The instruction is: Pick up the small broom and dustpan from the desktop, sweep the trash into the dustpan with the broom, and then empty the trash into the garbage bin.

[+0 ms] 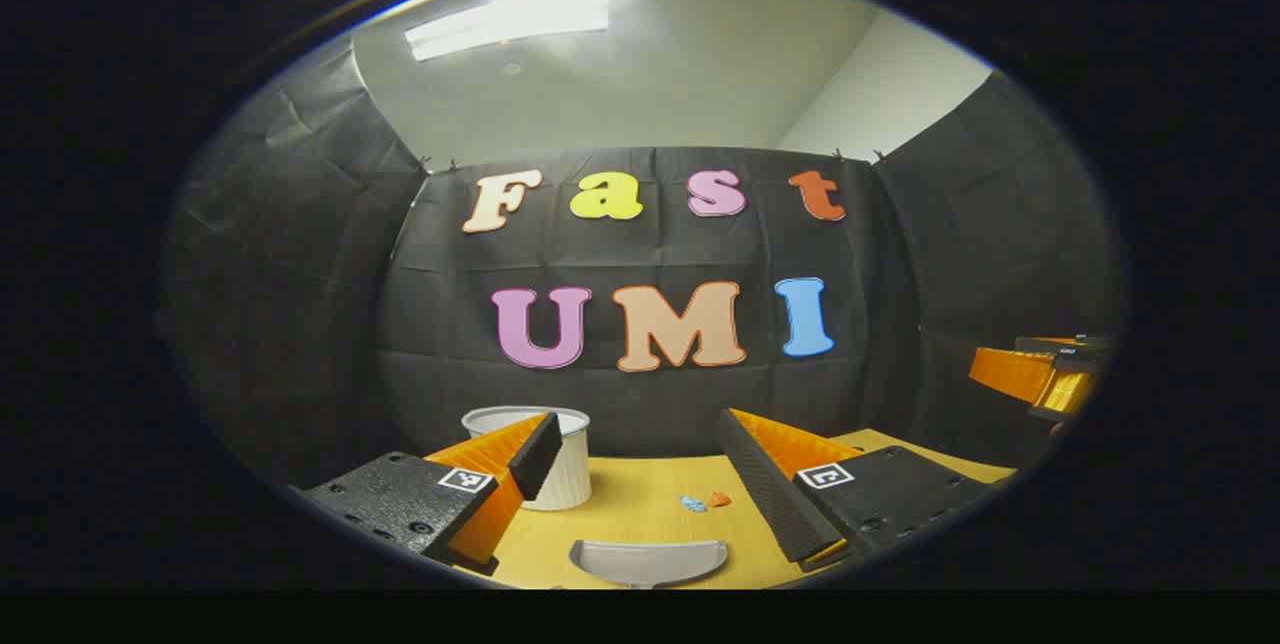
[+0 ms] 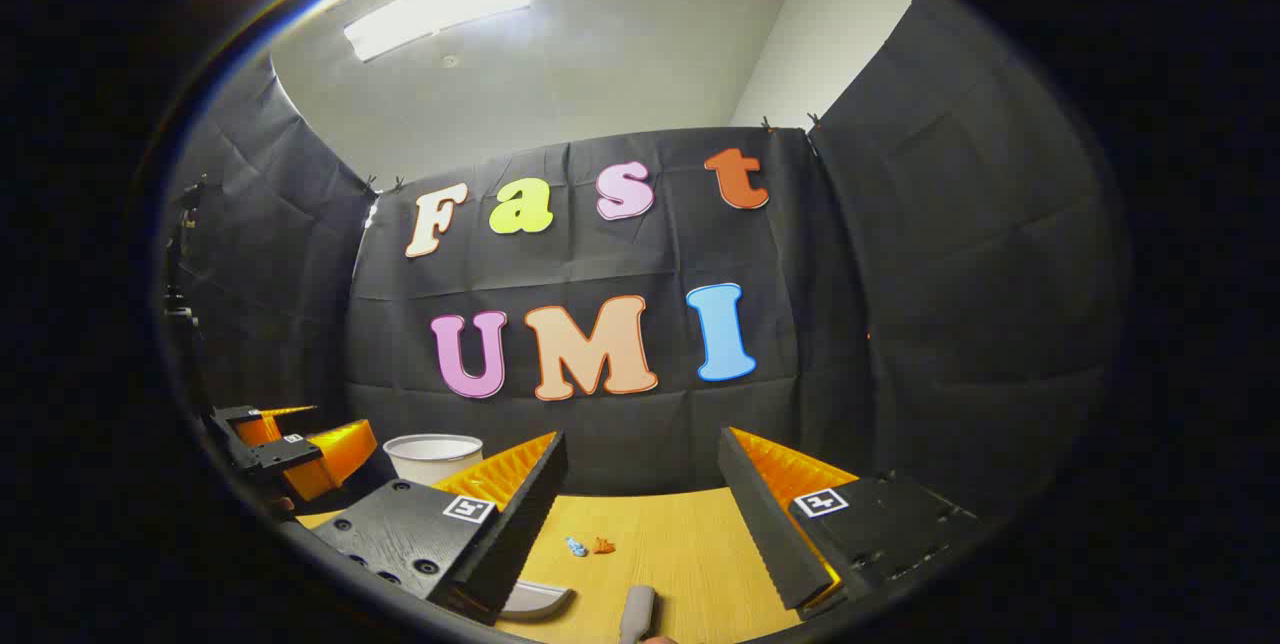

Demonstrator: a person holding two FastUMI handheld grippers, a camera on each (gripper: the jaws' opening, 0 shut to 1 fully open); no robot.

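On worktop: dustpan, broom handle, trash scraps, bin; left gripper and right gripper released, empty.

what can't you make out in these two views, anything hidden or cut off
- Dustpan: left gripper view, its handle is cut off by the bottom edge.
- Broom: right gripper view, just a grey end shows at the bottom edge; bristles not seen.
- Bin: left gripper's own finger covers part; inside hidden.
- Trash bits: too small to identify.
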